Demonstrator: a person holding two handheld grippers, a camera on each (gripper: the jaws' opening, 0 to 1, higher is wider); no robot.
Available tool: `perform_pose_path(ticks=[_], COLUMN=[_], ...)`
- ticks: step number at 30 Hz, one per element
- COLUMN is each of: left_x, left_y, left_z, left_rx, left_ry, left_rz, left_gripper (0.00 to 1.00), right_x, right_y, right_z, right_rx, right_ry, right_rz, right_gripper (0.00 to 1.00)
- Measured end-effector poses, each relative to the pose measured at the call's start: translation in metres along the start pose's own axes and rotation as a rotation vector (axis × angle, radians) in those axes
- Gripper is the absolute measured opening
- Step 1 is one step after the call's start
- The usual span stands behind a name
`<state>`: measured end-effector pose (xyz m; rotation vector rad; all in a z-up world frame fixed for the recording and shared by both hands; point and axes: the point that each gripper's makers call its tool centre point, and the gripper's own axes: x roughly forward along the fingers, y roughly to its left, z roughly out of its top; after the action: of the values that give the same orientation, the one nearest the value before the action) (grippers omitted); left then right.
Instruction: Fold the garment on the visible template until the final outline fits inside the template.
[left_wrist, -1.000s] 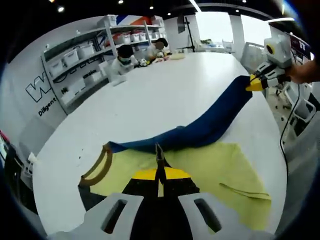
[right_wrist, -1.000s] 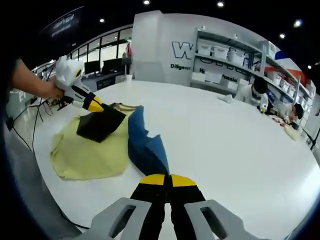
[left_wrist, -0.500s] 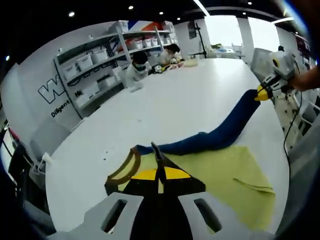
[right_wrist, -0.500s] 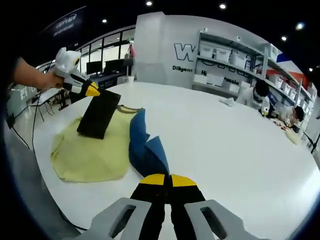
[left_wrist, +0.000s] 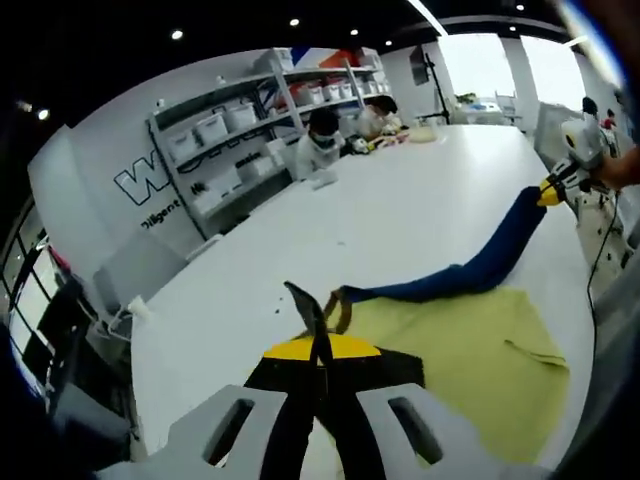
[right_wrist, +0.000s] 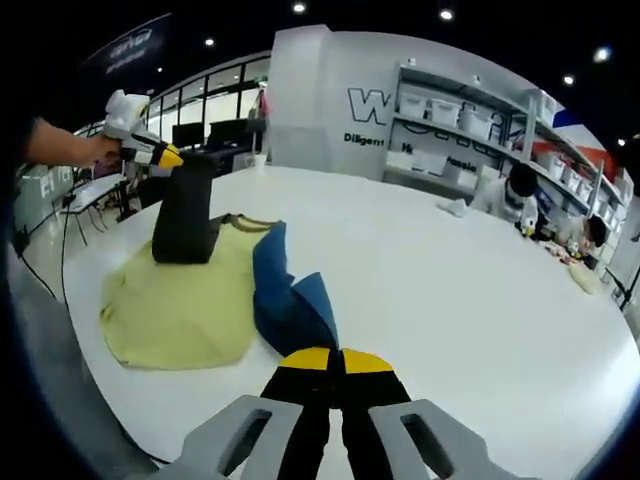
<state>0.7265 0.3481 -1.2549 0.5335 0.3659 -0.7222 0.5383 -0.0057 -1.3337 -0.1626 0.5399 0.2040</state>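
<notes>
Raised since a second ago: left claw (right_wrist: 170, 157), which has carried its end of the garment from just over the yellow cloth to well above it, so the dark fabric now hangs in a near-vertical strip instead of lying as a slack flap.

Item: garment (right_wrist: 290, 300), blue with a dark inner face and a tan-trimmed neckline (left_wrist: 340, 305). Position: stretched between both claws above the desk (right_wrist: 450, 290); its middle sags onto the yellow cloth (right_wrist: 175, 310) and the bare desktop.

Item: yellow cloth, spread flat near the desk edge. It looks to be the template, though that is a judgement.

Left claw: jaws closed on the neckline end, in the left gripper view (left_wrist: 320, 345); held high by a hand (right_wrist: 85, 150).

Right claw (right_wrist: 335, 360): jaws closed on the opposite blue end, low over the desk; seen far off in the left gripper view (left_wrist: 550, 190).

Background: shelving with bins (right_wrist: 460, 110); seated people at the desk's far side.

Risks, as judged:
- Uneven lift could let the sagging middle drag the yellow cloth and shift or crease it.
- Thin pinch at either end may slip under the hanging weight, dropping the garment crooked.
- Lowering off-line would leave the outline overhanging the template or the desk edge.
</notes>
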Motion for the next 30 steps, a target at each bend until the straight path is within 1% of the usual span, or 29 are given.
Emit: perform_pose_path(ticks=[2, 3, 6, 14, 19, 22, 24, 26, 30], left_x=[-0.007, -0.008, -0.019, -0.050, -0.069, -0.080, -0.084, -0.090, -0.098], left_y=[0.011, 0.013, 0.027, 0.052, 0.074, 0.092, 0.098, 0.105, 0.114], left_z=[-0.003, -0.004, -0.008, -0.012, -0.013, -0.016, -0.019, -0.021, -0.023], left_rx=[-0.010, -0.010, -0.012, -0.020, -0.015, -0.028, -0.044, -0.024, -0.022], left_ry=[0.000, 0.001, 0.003, -0.002, -0.003, -0.002, 0.004, 0.007, 0.008], left_rz=[0.021, 0.025, 0.056, 0.123, 0.171, 0.209, 0.218, 0.237, 0.258], left_gripper=[0.03, 0.03, 0.03, 0.03, 0.03, 0.03, 0.03, 0.03, 0.03], right_x=[0.000, 0.000, 0.000, 0.002, 0.002, 0.002, 0.002, 0.003, 0.003], right_y=[-0.001, -0.001, -0.002, 0.001, 0.003, 0.003, 0.003, 0.003, 0.003], right_z=[0.002, 0.002, 0.005, 0.008, 0.011, 0.012, 0.013, 0.014, 0.018], right_rx=[-0.002, -0.002, 0.003, -0.012, -0.017, -0.018, -0.017, -0.017, -0.026], right_ry=[-0.001, 0.000, -0.004, -0.009, -0.016, -0.020, -0.020, -0.023, -0.030], right_rz=[0.001, 0.001, 0.000, 0.002, 0.006, 0.006, 0.005, 0.006, 0.009], right_gripper=[0.00, 0.00, 0.00, 0.00, 0.00, 0.00, 0.00, 0.00, 0.00])
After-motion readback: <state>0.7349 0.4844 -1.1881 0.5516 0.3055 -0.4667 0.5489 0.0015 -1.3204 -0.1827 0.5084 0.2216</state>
